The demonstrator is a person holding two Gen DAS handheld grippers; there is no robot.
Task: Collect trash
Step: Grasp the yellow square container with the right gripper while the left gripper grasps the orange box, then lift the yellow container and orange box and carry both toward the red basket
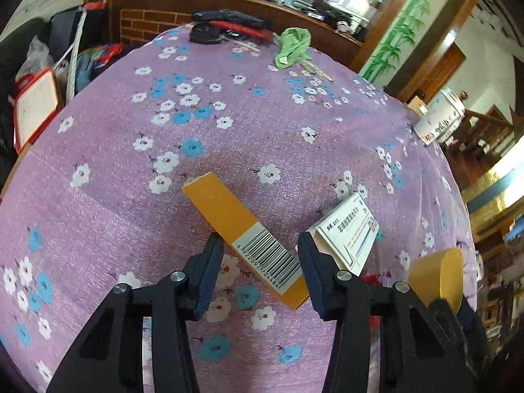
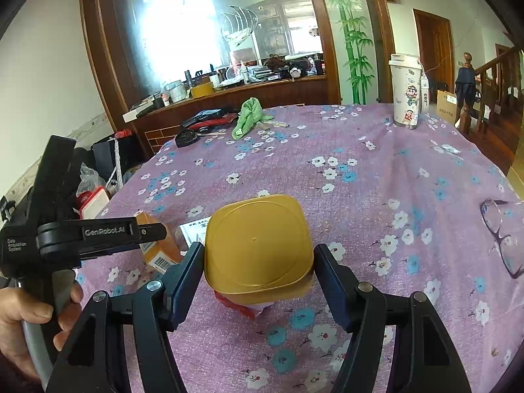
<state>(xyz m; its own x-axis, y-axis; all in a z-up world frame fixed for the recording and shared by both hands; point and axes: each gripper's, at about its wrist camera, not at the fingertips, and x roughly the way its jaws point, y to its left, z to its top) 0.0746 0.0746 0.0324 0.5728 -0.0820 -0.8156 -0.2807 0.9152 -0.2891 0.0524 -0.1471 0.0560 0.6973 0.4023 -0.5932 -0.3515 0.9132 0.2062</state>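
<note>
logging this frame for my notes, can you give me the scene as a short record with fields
surface: round table with purple floral cloth
left gripper: jaws open, either side of the orange box, not closed on it
right gripper: jaws open around the gold-lidded container, grip not certain
nearby trash: white medicine box right of the orange box
other items: green cloth, cartoon tumbler, eyeglasses
trash bin: none in view

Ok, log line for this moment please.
left gripper: open around orange box | right gripper: open around gold-lidded tub | white box: on table
</note>
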